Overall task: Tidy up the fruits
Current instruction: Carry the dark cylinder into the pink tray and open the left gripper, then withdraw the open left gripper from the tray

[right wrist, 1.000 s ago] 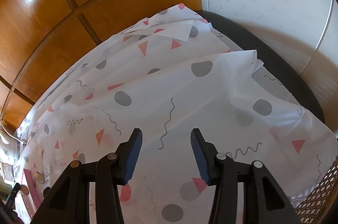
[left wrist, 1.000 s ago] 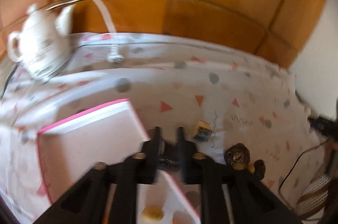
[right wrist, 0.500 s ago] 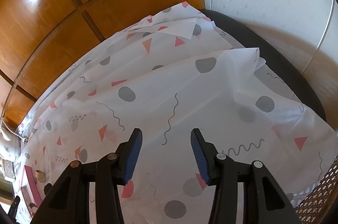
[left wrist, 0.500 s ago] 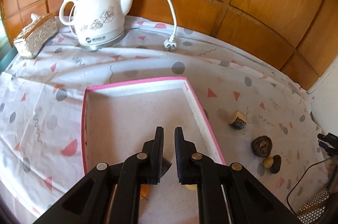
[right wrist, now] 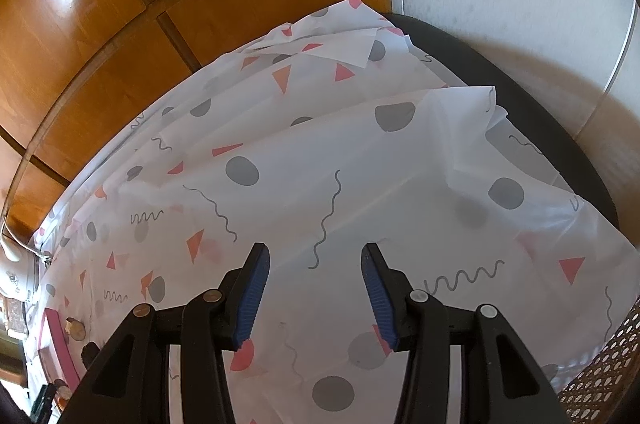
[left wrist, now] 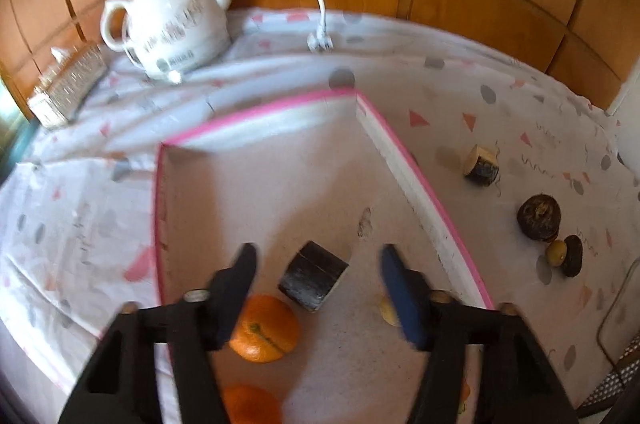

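In the left wrist view my left gripper (left wrist: 316, 260) is open above a pink-rimmed white tray (left wrist: 404, 163). A dark cut fruit piece (left wrist: 313, 280) lies on the tray floor between the fingers, free of them. Two oranges (left wrist: 264, 328) and a small yellow fruit (left wrist: 387, 310) also lie in the tray. On the cloth right of the tray are a cut dark piece (left wrist: 482, 165), a round dark fruit (left wrist: 539, 217) and a small yellow and dark pair (left wrist: 565, 254). My right gripper (right wrist: 315, 266) is open and empty over the patterned tablecloth (right wrist: 320, 163).
A white teapot (left wrist: 174, 23) with its cord and plug (left wrist: 320, 41) stands at the back left, with a woven box (left wrist: 64, 89) beside it. Wooden wall panels run behind. In the right wrist view the tray edge (right wrist: 58, 338) shows far left, and a dark table edge (right wrist: 520, 103) is at right.
My left gripper has opened and let go of the dark fruit piece, which now lies in the tray. The right gripper has barely moved.
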Tool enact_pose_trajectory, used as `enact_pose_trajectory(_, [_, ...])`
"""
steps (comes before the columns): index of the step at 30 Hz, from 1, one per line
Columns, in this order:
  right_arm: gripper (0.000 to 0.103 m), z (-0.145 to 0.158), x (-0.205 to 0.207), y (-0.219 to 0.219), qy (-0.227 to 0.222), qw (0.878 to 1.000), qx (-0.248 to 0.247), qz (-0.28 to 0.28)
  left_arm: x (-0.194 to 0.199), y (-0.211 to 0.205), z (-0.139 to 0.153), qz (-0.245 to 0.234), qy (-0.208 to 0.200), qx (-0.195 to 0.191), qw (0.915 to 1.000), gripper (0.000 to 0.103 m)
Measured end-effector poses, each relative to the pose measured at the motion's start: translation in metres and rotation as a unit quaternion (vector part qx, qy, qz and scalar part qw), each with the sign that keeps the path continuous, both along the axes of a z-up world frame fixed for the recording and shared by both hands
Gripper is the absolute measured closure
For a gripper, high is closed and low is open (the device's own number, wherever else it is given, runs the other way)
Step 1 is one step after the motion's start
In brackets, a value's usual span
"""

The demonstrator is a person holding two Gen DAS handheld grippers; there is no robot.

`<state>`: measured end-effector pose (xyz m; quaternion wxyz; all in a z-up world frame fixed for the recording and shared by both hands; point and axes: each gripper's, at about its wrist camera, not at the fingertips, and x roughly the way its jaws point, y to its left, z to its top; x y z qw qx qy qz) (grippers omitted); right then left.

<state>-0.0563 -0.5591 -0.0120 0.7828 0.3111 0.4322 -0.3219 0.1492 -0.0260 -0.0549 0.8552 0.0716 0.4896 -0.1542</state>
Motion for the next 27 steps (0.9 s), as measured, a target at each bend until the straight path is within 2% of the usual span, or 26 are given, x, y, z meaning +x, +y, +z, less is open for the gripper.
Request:
enact_pose_trajectory(1, [0.055,0.000,0.000,0.000,0.000,1.000,0.000,0.000,0.003,0.000,-0.005,0.001,0.009,0.003,1.0000,0.064])
enact_pose_trajectory(5, [0.055,-0.001,0.000,0.000,0.002,1.000,0.000,0.000,0.007,0.003,-0.006,0.013,-0.001,0.008,0.9999,0.065])
enact_pose_trajectory(9, [0.054,-0.002,0.003,0.001,0.007,1.000,-0.002,0.004,0.024,0.023,-0.001,0.073,0.000,-0.030,0.9968,0.065])
enact_pose_trajectory(12, [0.055,-0.003,0.003,0.001,0.009,1.000,-0.002,0.004,0.034,0.037,0.003,0.120,-0.012,-0.025,0.9924,0.064])
enact_pose_trajectory(18, [0.054,-0.003,0.004,0.001,0.012,1.000,-0.002,0.005,0.031,0.047,0.004,0.147,-0.017,-0.031,0.9885,0.064])
enact_pose_trajectory(19, [0.055,-0.003,0.004,0.001,0.012,1.000,-0.002,0.005,0.027,0.048,0.004,0.149,-0.017,-0.034,0.9882,0.063])
enact_pose_trajectory(21, [0.055,-0.003,0.004,0.001,0.012,1.000,-0.002,0.005,0.020,0.049,0.005,0.152,-0.023,-0.030,0.9877,0.053])
enact_pose_trajectory(22, [0.055,-0.003,0.004,0.001,0.011,1.000,-0.003,0.005,0.016,0.048,0.006,0.156,-0.027,-0.029,0.9870,0.051])
enact_pose_trajectory(27, [0.054,-0.003,0.004,0.001,0.011,1.000,-0.002,0.004,-0.005,0.051,0.016,0.176,-0.038,-0.035,0.9830,0.050])
